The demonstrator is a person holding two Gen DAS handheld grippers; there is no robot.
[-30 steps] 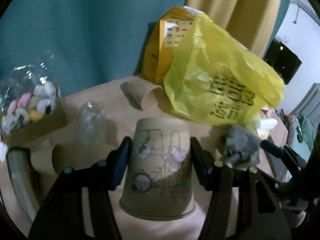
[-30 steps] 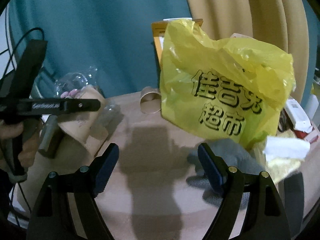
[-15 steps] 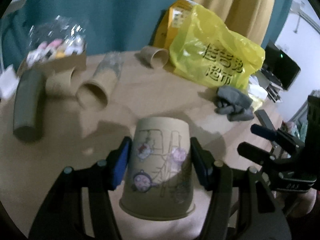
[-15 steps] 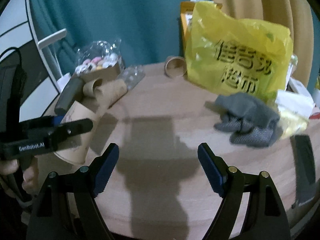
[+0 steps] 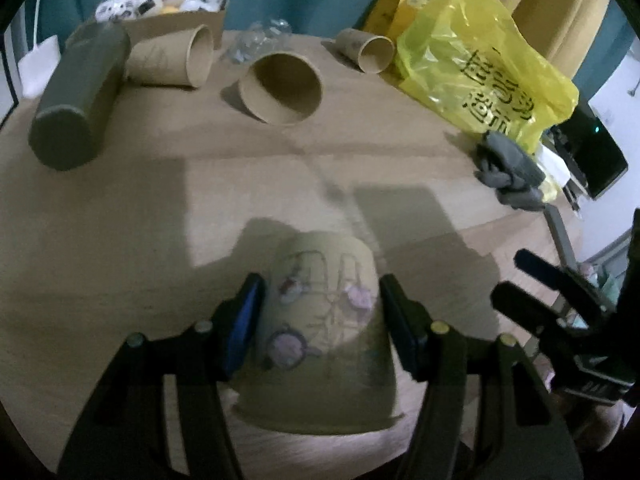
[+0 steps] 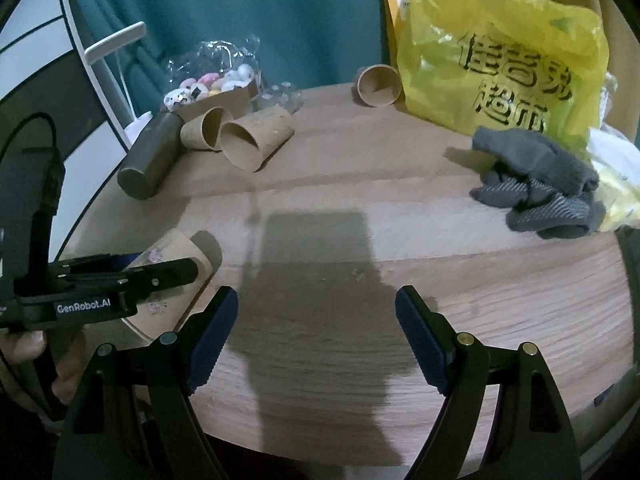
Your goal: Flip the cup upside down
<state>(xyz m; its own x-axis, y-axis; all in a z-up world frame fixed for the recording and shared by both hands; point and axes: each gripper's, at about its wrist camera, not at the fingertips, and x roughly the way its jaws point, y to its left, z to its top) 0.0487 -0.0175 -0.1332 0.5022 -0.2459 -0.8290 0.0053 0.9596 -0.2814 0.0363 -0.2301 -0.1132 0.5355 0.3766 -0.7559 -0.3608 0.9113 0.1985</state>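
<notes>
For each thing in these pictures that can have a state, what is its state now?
Printed cup: held, wide rim toward the camera.
Left hand-held gripper: shut on the printed cup.
Right hand-held gripper: open, holds nothing.
Three plain paper cups: lying on their sides.
Dark cylinder: lying on its side.
Yellow bag: standing, crumpled.
Grey gloves: heaped.

Printed paper cup (image 5: 320, 332), base away, rim nearest

My two wrist cameras look forward past my fingers, low over the desk (image 6: 460, 276), sharing the yellow bag (image 5: 480, 68).
</notes>
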